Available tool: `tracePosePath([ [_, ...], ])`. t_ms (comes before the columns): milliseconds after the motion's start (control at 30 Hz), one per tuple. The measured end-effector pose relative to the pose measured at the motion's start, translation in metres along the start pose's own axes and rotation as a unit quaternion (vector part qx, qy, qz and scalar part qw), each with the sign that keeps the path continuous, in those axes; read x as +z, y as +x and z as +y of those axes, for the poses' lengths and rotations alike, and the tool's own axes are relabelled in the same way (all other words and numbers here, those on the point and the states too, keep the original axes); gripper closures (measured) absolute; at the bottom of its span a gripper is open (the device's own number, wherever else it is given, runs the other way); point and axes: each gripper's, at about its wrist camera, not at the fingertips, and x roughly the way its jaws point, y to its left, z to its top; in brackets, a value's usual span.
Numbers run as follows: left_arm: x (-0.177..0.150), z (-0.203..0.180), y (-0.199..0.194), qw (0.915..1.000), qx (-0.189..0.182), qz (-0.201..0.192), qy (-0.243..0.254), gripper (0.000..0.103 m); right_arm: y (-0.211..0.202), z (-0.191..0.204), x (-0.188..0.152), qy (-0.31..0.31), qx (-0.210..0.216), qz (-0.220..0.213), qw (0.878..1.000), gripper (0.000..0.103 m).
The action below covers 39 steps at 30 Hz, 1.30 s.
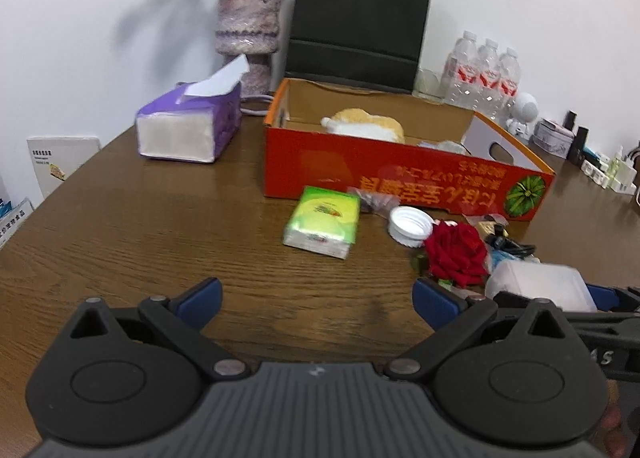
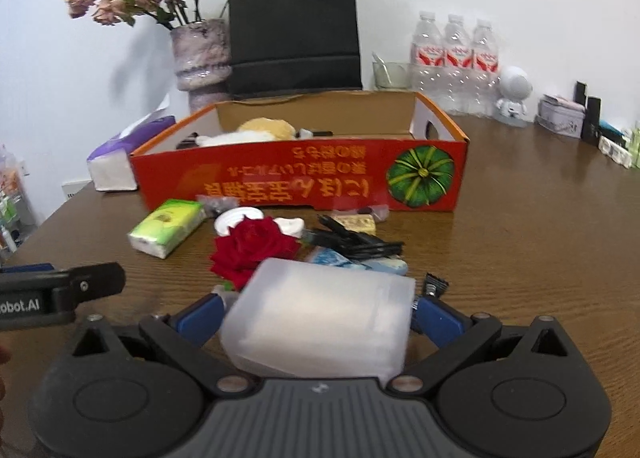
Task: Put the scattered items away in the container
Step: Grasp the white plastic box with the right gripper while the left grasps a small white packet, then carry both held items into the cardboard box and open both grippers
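The orange cardboard box (image 1: pixel 304 169) (image 2: pixel 168 173) stands open at mid-table with a plush toy (image 1: pixel 368 123) inside. In front of it lie a green tissue pack (image 1: pixel 322 221) (image 2: pixel 168 227), a white lid (image 1: pixel 410 225), a red rose (image 1: pixel 456 254) (image 2: pixel 252 248), black cables (image 2: pixel 356 242), a blue packet (image 2: pixel 360 262) and a razor (image 2: pixel 434 282). My right gripper (image 2: pixel 318 318) holds a translucent plastic box (image 2: pixel 320 314) (image 1: pixel 540 286), and both blue pads touch its sides. Left of it, my left gripper (image 1: pixel 318 302) is open over bare table, with nothing between its fingers.
A purple tissue box (image 1: pixel 188 125) sits left of the orange box. Behind stand a vase of dried flowers (image 1: pixel 248 29), a black paper bag (image 1: pixel 360 17), three water bottles (image 1: pixel 484 73) and a white astronaut figure (image 2: pixel 514 97). Small tins and chargers line the right wall.
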Motion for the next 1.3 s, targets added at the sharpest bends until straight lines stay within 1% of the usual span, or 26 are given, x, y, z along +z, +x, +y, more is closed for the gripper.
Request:
tracePosePath([
  [67,-0.001,-0.01,0.003,0.9999,-0.01,0.002,0.011,0.0,-0.006,-0.01,-0.002,0.004,0.017,-0.005,1.0,0.014],
  [133,-0.003,-0.022,0.007,0.9995,-0.021,0.003,0.023,0.0,-0.013,-0.019,-0.004,-0.002,0.017,-0.01,1.0,0.016],
  [267,-0.008,-0.05,0.019,0.998,-0.04,0.009,0.049,0.001,-0.027,-0.041,-0.01,0.004,0.022,-0.015,1.0,0.017],
  [300,-0.009,-0.056,0.023,0.9976,-0.041,0.011,0.055,0.003,-0.03,-0.046,-0.011,0.004,0.024,-0.018,1.0,0.017],
  [367,-0.011,-0.067,0.029,0.9969,-0.042,0.018,0.063,0.011,-0.034,-0.052,-0.013,-0.002,0.023,-0.024,0.999,0.018],
  [400,-0.012,-0.071,0.032,0.9966,-0.042,0.021,0.068,0.017,-0.035,-0.054,-0.013,-0.005,0.023,-0.025,0.999,0.018],
  [467,-0.014,-0.079,0.034,0.9961,-0.027,0.016,0.083,0.028,-0.036,-0.058,-0.014,-0.008,0.025,-0.025,0.999,0.018],
  [500,-0.015,-0.081,0.033,0.9957,-0.026,0.013,0.088,0.038,-0.035,-0.059,-0.013,-0.009,0.026,-0.025,0.999,0.018],
  [533,-0.016,-0.082,0.032,0.9954,-0.029,0.01,0.091,0.057,-0.035,-0.06,-0.013,-0.01,0.029,-0.025,0.999,0.018],
  [567,-0.016,-0.082,0.03,0.9948,-0.034,0.009,0.096,0.069,-0.035,-0.06,-0.014,-0.012,0.031,-0.025,0.999,0.018],
  [600,-0.016,-0.083,0.028,0.9941,-0.039,0.009,0.101,0.085,-0.035,-0.061,-0.014,-0.013,0.032,-0.025,0.999,0.018],
  [633,-0.016,-0.083,0.026,0.9939,-0.044,0.01,0.101,0.092,-0.034,-0.06,-0.015,-0.014,0.034,-0.024,0.999,0.018],
  [700,-0.018,-0.081,0.023,0.9936,-0.055,0.013,0.098,0.092,-0.033,-0.059,-0.015,-0.019,0.033,-0.024,0.999,0.018],
  [800,-0.022,-0.078,0.019,0.9931,-0.056,0.008,0.103,0.092,-0.032,-0.057,-0.016,-0.022,0.03,-0.021,0.999,0.018],
  [900,-0.022,-0.075,0.017,0.9936,-0.058,0.006,0.097,0.092,-0.026,-0.058,-0.016,-0.008,0.029,-0.008,1.0,0.017],
  [967,-0.023,-0.073,0.016,0.9936,-0.06,0.005,0.096,0.092,-0.021,-0.06,-0.016,0.005,0.026,0.005,1.0,0.015],
  [1100,-0.024,-0.069,0.013,0.9936,-0.066,0.004,0.091,0.092,-0.014,-0.057,-0.014,0.007,0.006,0.01,1.0,0.011],
  [1133,-0.024,-0.068,0.013,0.9938,-0.068,0.003,0.089,0.092,-0.012,-0.056,-0.014,0.004,0.004,0.01,1.0,0.012],
  [1167,-0.024,-0.066,0.011,0.994,-0.069,0.003,0.085,0.092,-0.012,-0.055,-0.014,0.003,0.009,0.007,1.0,0.018],
  [1233,-0.024,-0.062,0.008,0.9943,-0.071,0.001,0.08,0.092,-0.016,-0.054,-0.014,-0.001,0.023,-0.003,1.0,0.021],
  [1300,-0.023,-0.058,0.003,0.9944,-0.074,-0.003,0.075,0.092,-0.022,-0.051,-0.015,-0.013,0.024,-0.013,1.0,0.021],
])
